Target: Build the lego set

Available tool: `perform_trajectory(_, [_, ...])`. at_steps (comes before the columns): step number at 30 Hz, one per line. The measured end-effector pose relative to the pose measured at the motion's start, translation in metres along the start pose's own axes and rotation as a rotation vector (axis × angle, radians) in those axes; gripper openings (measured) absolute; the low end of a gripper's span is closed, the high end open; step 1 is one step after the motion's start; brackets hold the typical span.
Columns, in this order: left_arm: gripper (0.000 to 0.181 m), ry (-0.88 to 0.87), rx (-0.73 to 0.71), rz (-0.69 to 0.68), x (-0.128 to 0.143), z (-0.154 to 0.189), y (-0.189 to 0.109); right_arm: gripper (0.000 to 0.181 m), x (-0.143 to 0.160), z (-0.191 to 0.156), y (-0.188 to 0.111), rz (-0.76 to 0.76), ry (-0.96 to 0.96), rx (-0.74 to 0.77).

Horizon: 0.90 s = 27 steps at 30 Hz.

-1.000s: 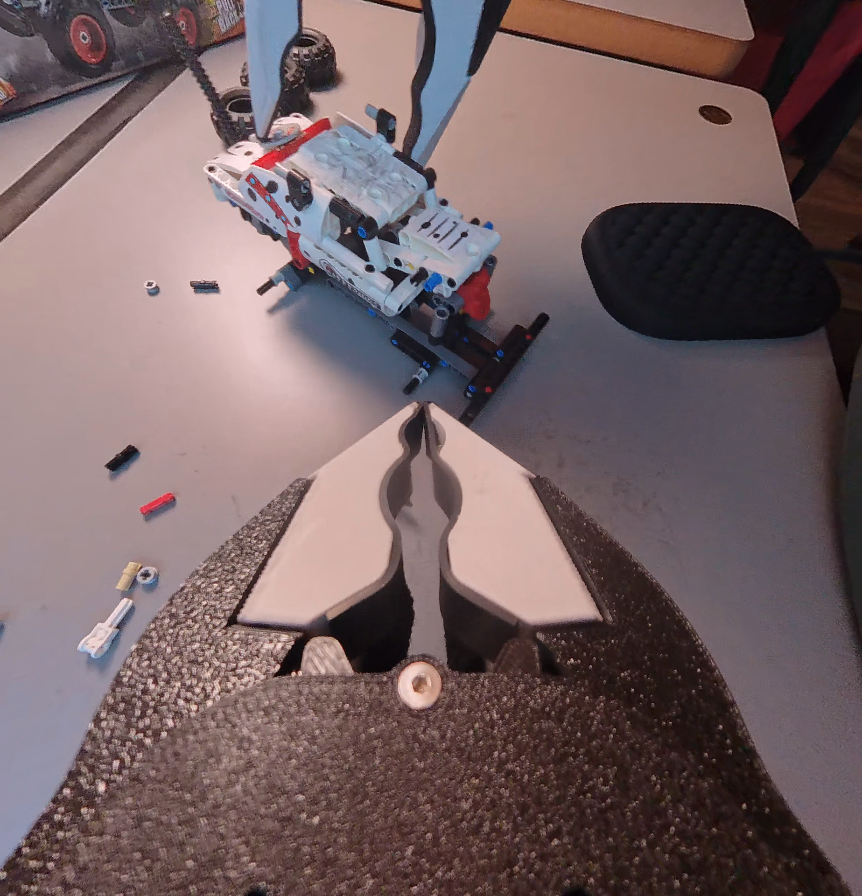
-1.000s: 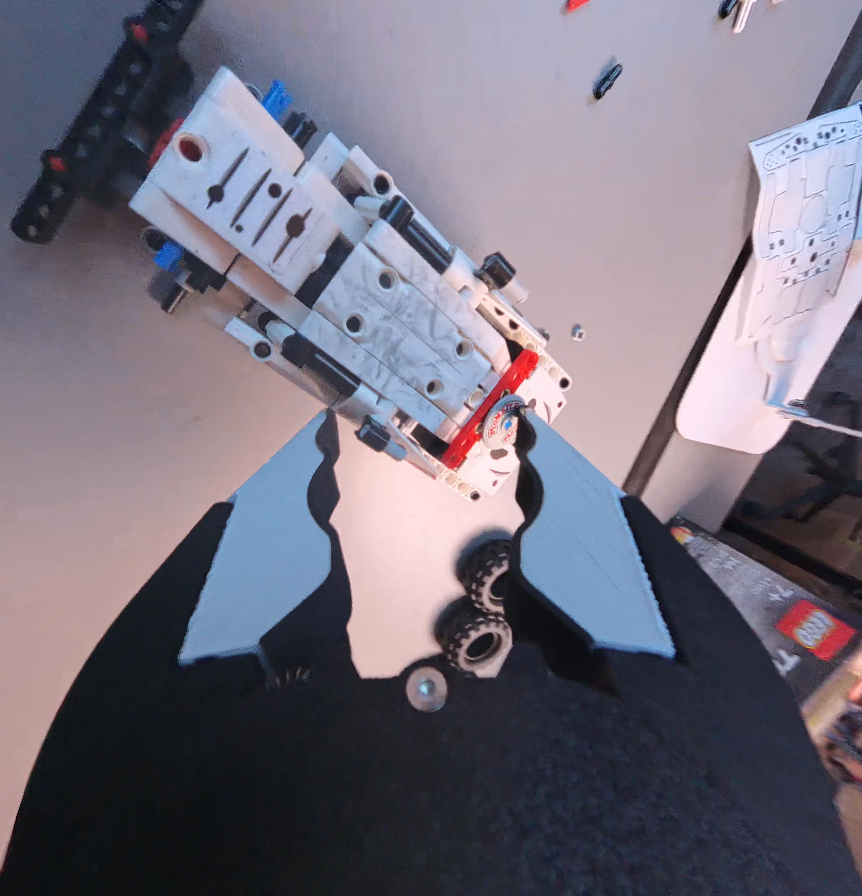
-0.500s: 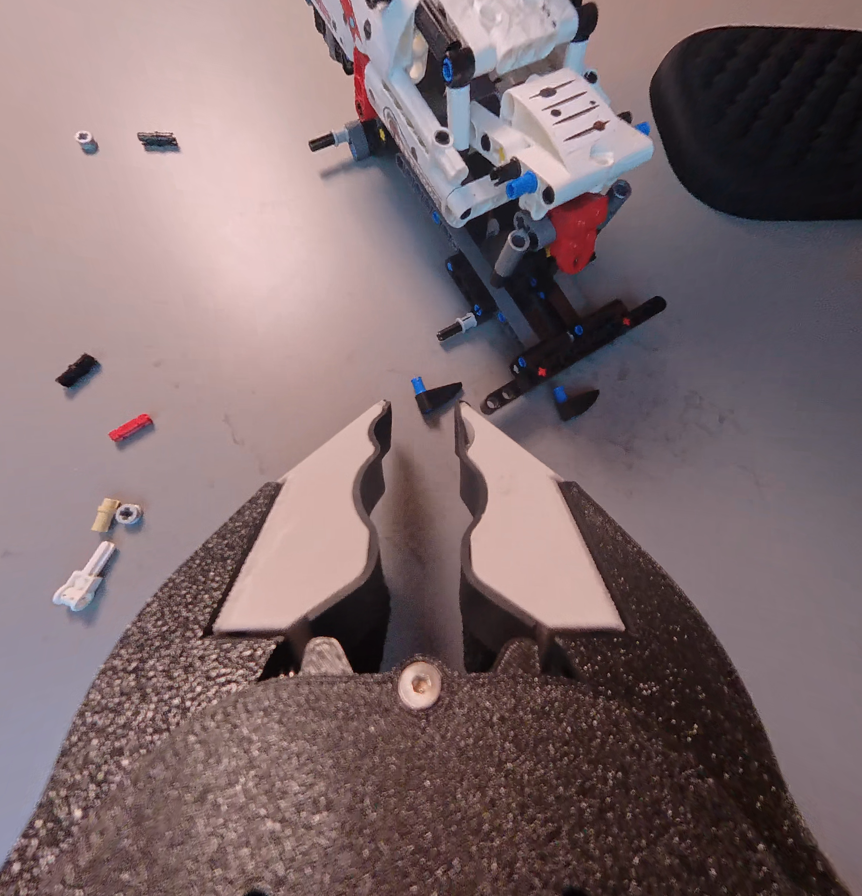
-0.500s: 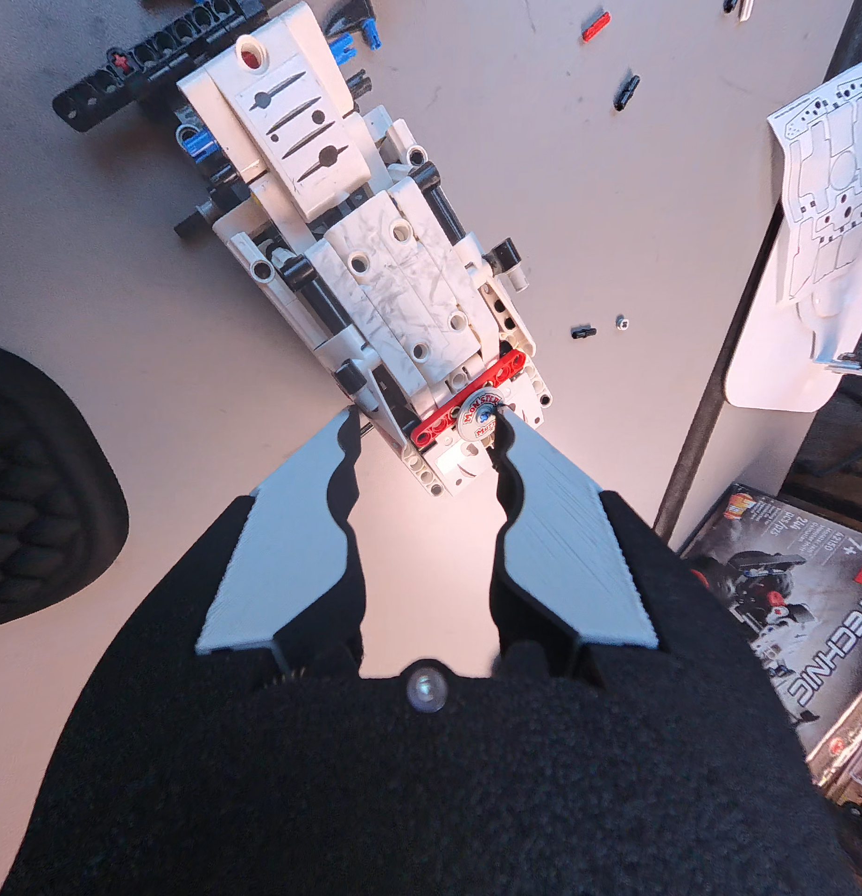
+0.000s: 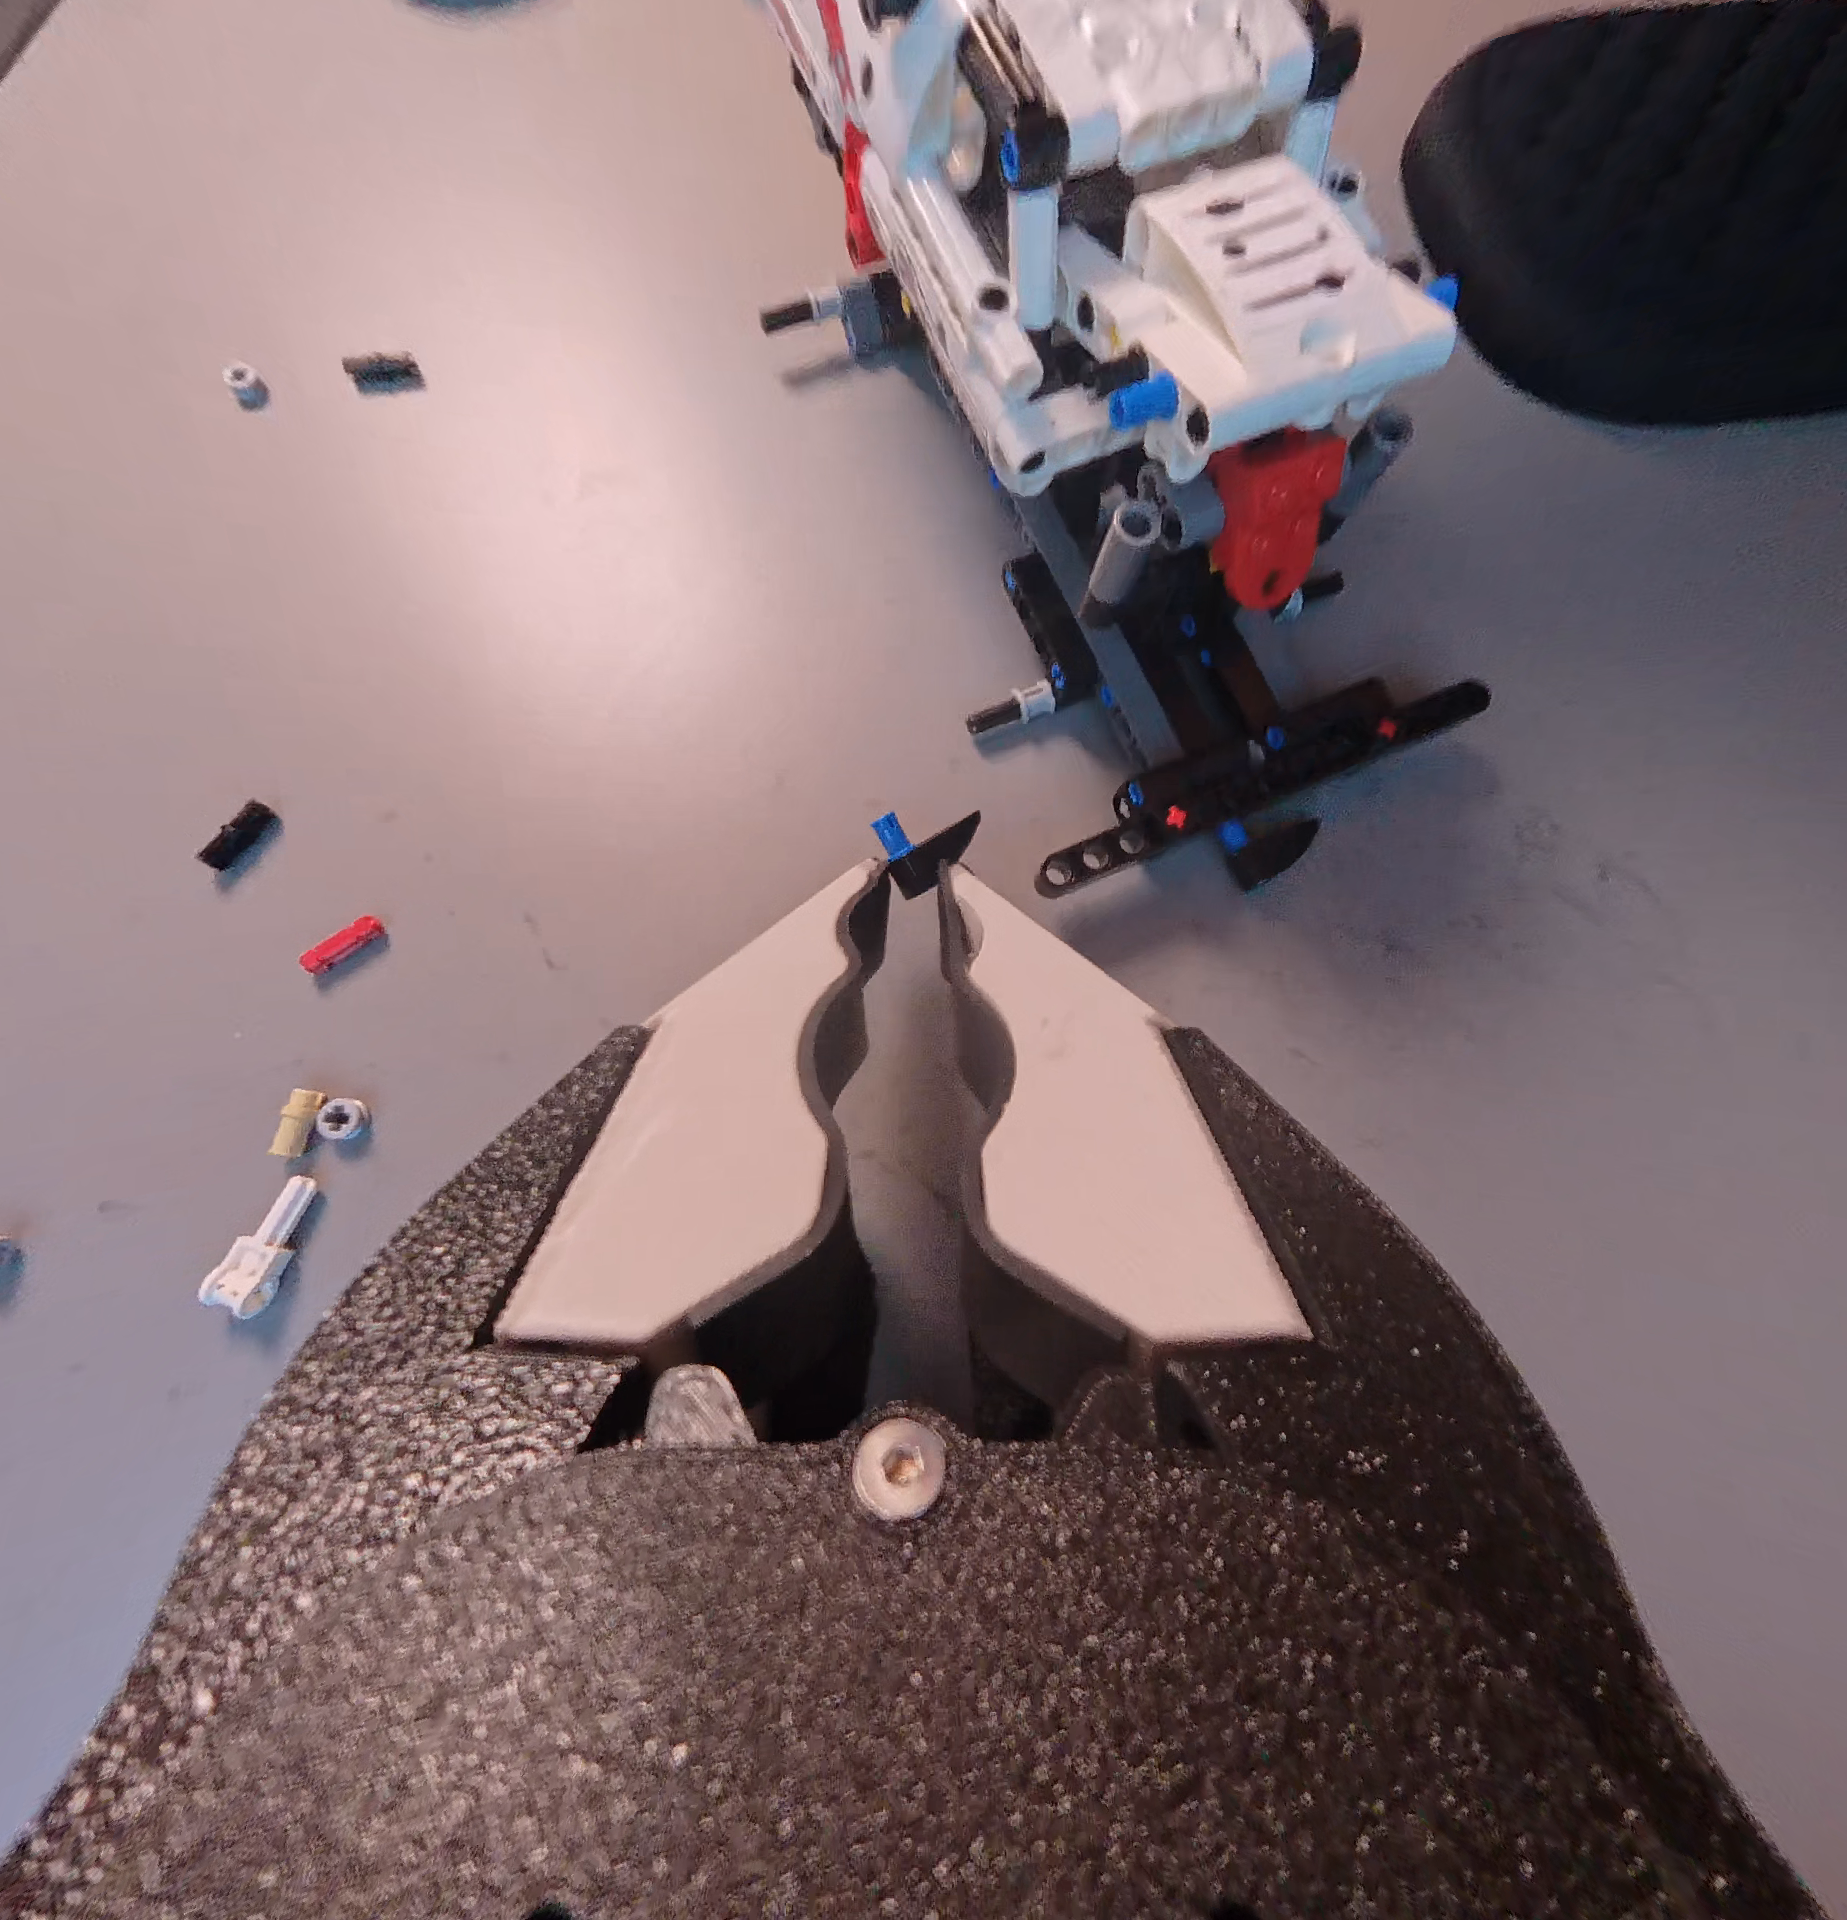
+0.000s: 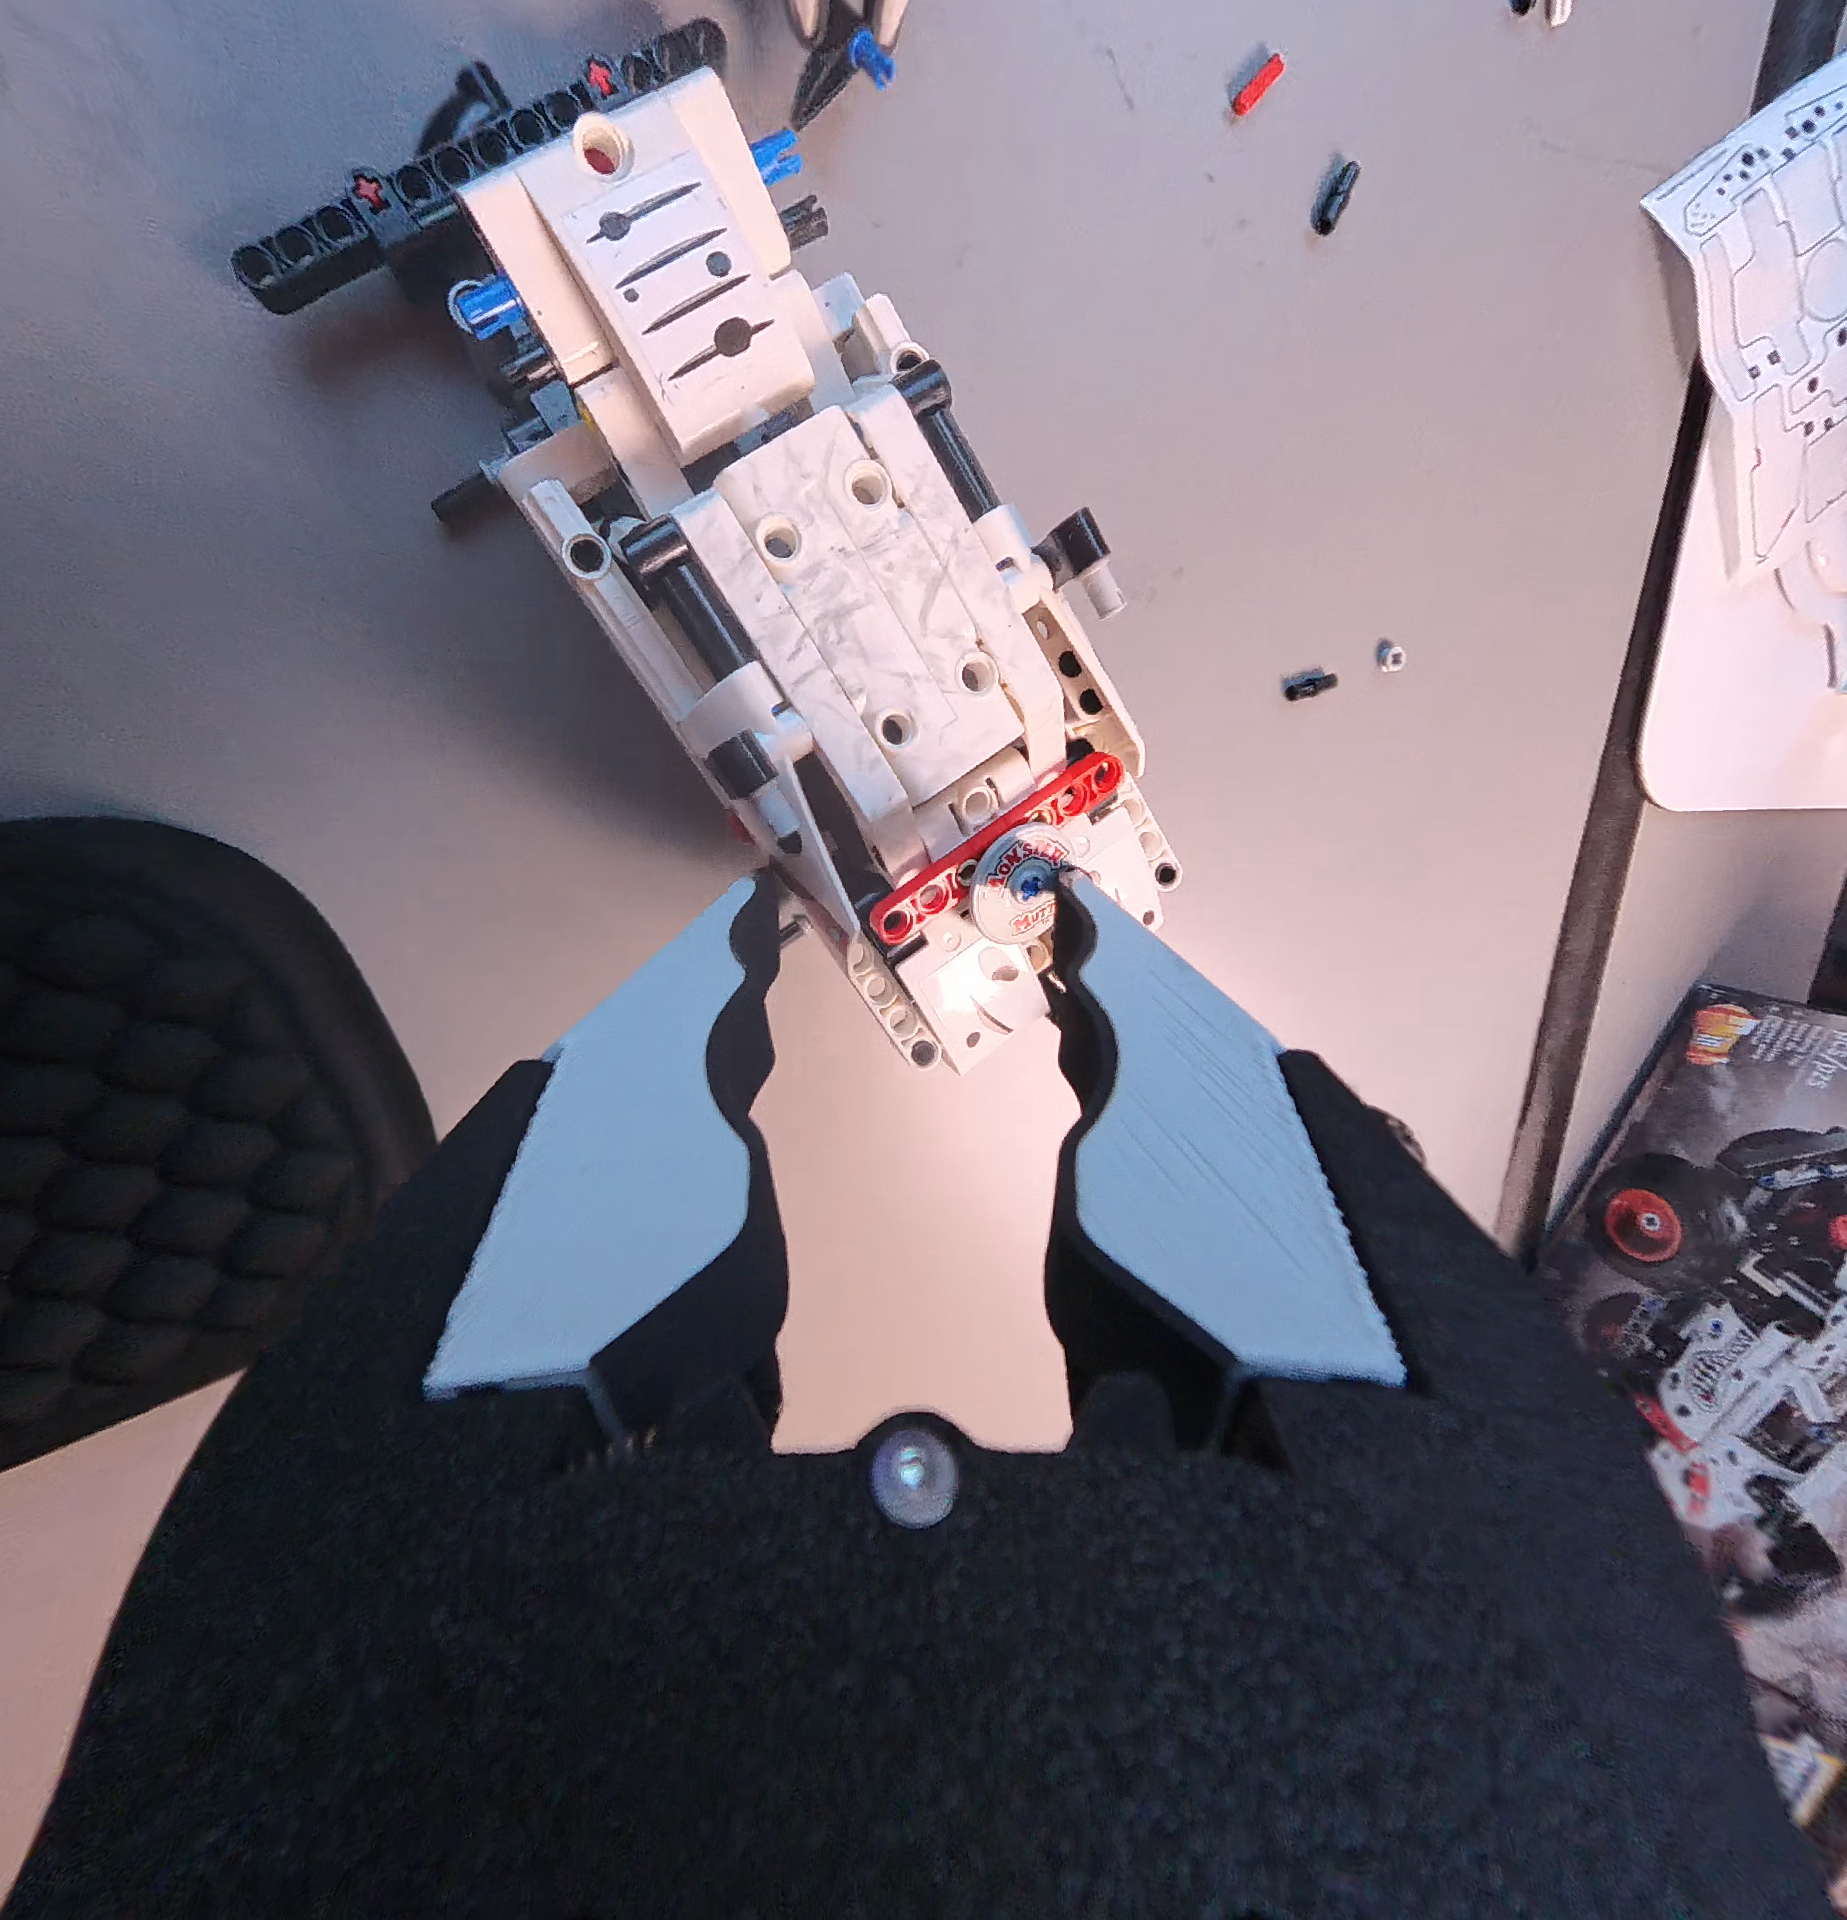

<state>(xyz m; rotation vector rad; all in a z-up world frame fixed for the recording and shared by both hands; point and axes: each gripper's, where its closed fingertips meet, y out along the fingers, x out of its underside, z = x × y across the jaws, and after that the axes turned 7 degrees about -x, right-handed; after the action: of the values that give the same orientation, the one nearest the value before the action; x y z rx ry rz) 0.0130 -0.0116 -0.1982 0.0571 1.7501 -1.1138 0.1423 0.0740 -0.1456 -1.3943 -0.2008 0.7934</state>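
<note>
Left gripper (image 5: 914, 878) has its smooth grey fingers pinched on a small black wedge piece (image 5: 929, 847) with a blue pin. The white blocky lego truck body (image 5: 1127, 312) sits ahead and right of it on the matte grey table (image 5: 534, 571). Right gripper (image 6: 908, 894) is spread wide, straddling the truck's rear end, right tip touching the round disc (image 6: 1018, 888) by the red beam. A knobby black pad (image 6: 119, 1091) is off to its left.

Office desk (image 5: 483, 571), grey tabletop, black wrist rest (image 5: 1677, 208)

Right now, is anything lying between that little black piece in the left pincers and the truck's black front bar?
Nothing visible does. The left gripper pinches the black wedge piece, and only bare table separates it from the black front bar.
</note>
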Motion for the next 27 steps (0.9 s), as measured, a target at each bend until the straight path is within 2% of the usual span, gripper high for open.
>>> perform_trajectory(3, [0.008, -0.038, -0.007, 0.137, -0.025, -0.004, -0.021, 0.053, -0.01, -0.015, -0.003, 0.075, 0.071, -0.048])
perform_trajectory(6, [0.008, -0.009, -0.039, 0.265, -0.053, -0.001, -0.04, 0.057, -0.033, -0.022, -0.019, 0.251, 0.158, -0.083])
perform_trajectory(7, [0.008, 0.006, -0.046, 0.298, -0.06, 0.002, -0.044, 0.056, -0.044, -0.022, -0.029, 0.332, 0.19, -0.085])
perform_trajectory(9, [0.008, 0.046, -0.07, 0.356, -0.075, 0.01, -0.05, 0.042, -0.077, -0.019, -0.047, 0.532, 0.287, -0.094])
perform_trajectory(11, [0.008, 0.089, -0.089, 0.4, -0.087, 0.02, -0.053, 0.037, -0.106, -0.016, -0.053, 0.69, 0.405, -0.109])
perform_trajectory(16, [0.008, 0.177, -0.15, 0.476, -0.108, 0.037, -0.06, 0.025, -0.139, -0.019, -0.033, 0.752, 0.531, -0.214])
perform_trajectory(17, [0.008, 0.193, -0.159, 0.48, -0.109, 0.039, -0.061, 0.022, -0.142, -0.022, -0.029, 0.742, 0.521, -0.242])
perform_trajectory(19, [0.008, 0.211, -0.164, 0.487, -0.111, 0.043, -0.063, 0.006, -0.147, -0.027, -0.027, 0.739, 0.492, -0.269])
perform_trajectory(22, [0.008, 0.201, -0.12, 0.52, -0.113, 0.049, -0.067, 0.005, -0.148, -0.032, -0.03, 0.74, 0.381, -0.256])
perform_trajectory(24, [0.008, 0.135, -0.009, 0.578, -0.118, 0.059, -0.073, 0.005, -0.15, -0.037, -0.035, 0.758, 0.251, -0.212])
perform_trajectory(27, [0.012, -0.077, 0.238, 0.666, -0.125, 0.067, -0.087, 0.004, -0.155, -0.043, -0.047, 0.811, 0.009, -0.046])
